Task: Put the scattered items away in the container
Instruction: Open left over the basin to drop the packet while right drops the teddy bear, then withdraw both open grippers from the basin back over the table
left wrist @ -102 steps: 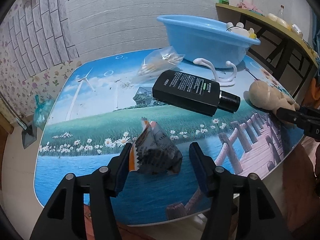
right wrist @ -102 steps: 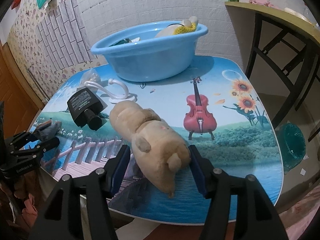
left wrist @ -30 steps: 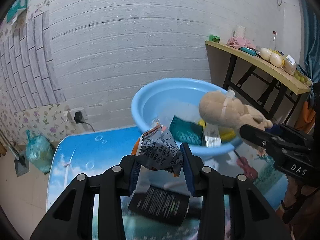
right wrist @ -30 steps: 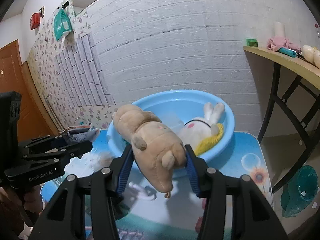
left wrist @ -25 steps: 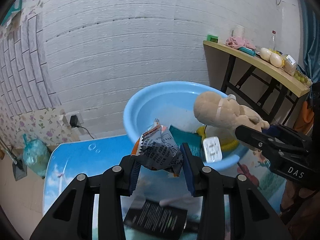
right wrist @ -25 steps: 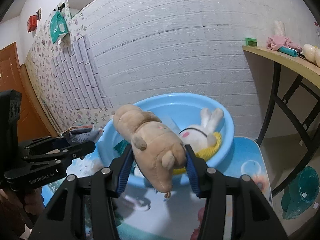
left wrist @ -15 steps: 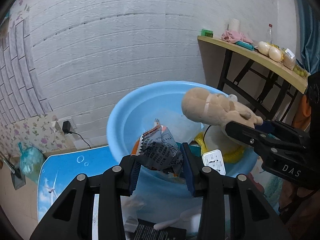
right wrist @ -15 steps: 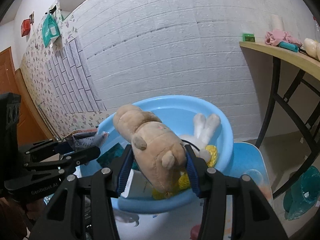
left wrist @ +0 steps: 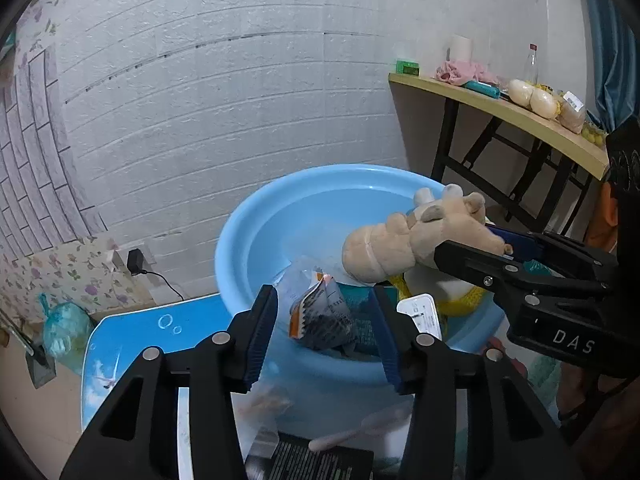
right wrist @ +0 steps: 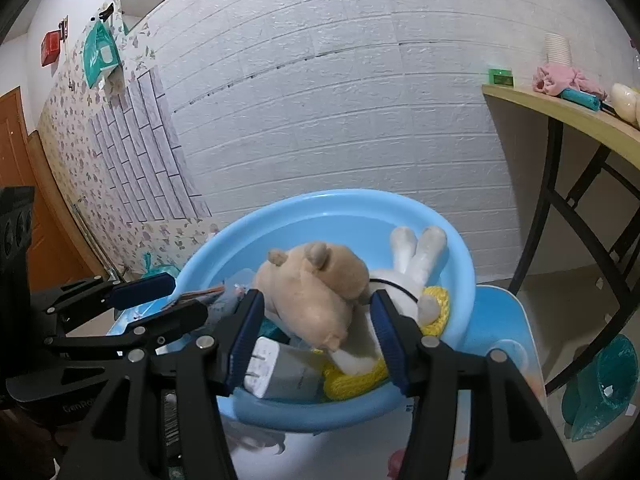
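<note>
With both sets of jaws spread wide over the blue basin (left wrist: 256, 216), the snack packet (left wrist: 320, 316) between your left gripper (left wrist: 324, 330) fingers and the plush bear (right wrist: 316, 292) between your right gripper (right wrist: 316, 336) fingers are freed, so lift straight up clear of them

A round light-blue plastic basin (left wrist: 256, 236) is sitting at the back of the picture-printed table, already holding a white plush rabbit (right wrist: 416, 264) lying with its ears pointing toward the wall, a yellow knitted piece (right wrist: 360, 376) under it, a white charger plug (right wrist: 276, 368) and a teal packet (left wrist: 362, 322). A crumpled grey-and-orange snack wrapper (left wrist: 320, 316) is hanging free over the basin's near side, while a tan plush bear (right wrist: 316, 296) is lying loose across the rabbit, its head toward the near rim. A black bottle (left wrist: 308, 460) and a white hook (left wrist: 360, 428) are still lying on the table just in front of the basin.
</note>
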Action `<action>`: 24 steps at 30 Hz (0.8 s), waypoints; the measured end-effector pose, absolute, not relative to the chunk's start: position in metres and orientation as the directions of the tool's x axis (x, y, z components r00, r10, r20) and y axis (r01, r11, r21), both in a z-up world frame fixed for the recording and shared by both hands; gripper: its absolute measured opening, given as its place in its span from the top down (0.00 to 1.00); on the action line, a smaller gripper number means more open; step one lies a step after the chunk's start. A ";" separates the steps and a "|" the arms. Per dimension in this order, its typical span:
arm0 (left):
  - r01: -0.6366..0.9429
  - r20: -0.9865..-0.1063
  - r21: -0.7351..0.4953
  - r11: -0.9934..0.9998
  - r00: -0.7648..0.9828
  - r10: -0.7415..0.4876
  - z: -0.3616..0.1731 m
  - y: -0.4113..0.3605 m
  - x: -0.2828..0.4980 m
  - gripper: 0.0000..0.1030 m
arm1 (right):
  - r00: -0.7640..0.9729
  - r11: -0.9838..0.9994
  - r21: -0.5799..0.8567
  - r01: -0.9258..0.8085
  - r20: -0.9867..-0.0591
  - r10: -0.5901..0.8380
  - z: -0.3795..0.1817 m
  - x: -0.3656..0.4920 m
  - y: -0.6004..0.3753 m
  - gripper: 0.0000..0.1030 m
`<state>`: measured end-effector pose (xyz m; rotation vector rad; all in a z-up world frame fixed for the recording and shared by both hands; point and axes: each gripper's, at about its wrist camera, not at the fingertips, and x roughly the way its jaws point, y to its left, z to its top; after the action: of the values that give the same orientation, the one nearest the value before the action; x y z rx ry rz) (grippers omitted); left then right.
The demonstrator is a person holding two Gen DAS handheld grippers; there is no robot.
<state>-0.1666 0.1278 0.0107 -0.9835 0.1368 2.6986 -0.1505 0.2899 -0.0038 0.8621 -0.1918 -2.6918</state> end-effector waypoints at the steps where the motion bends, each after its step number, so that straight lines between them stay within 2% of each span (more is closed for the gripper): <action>1: -0.275 -0.642 -0.005 -0.961 -0.736 0.214 0.012 0.127 -0.165 0.52 | -0.773 -0.944 0.217 0.248 -0.543 -0.328 -0.002 -0.148 0.290 0.47; 3: -0.260 -0.640 -0.014 -0.965 -0.740 0.209 0.016 0.122 -0.159 0.44 | -0.775 -0.945 0.214 0.248 -0.542 -0.326 0.002 -0.142 0.289 0.47; 9: -0.239 -0.620 -0.013 -0.971 -0.760 0.196 0.032 0.114 -0.134 0.32 | -0.776 -0.955 0.207 0.215 -0.557 -0.295 0.009 -0.119 0.294 0.47; 20: -0.194 -0.618 -0.020 -0.981 -0.769 0.165 0.039 0.086 -0.082 0.22 | -0.779 -0.959 0.188 0.214 -0.560 -0.284 0.026 -0.072 0.281 0.47; 24: -0.156 -0.620 -0.049 -0.987 -0.770 0.153 0.038 0.073 -0.071 0.22 | -0.784 -0.961 0.182 0.210 -0.556 -0.276 0.031 -0.058 0.277 0.47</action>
<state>-0.0714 0.0733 0.0384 -0.9840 0.0086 2.8099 -0.0583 0.2765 0.0309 0.8787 -0.1607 -2.7412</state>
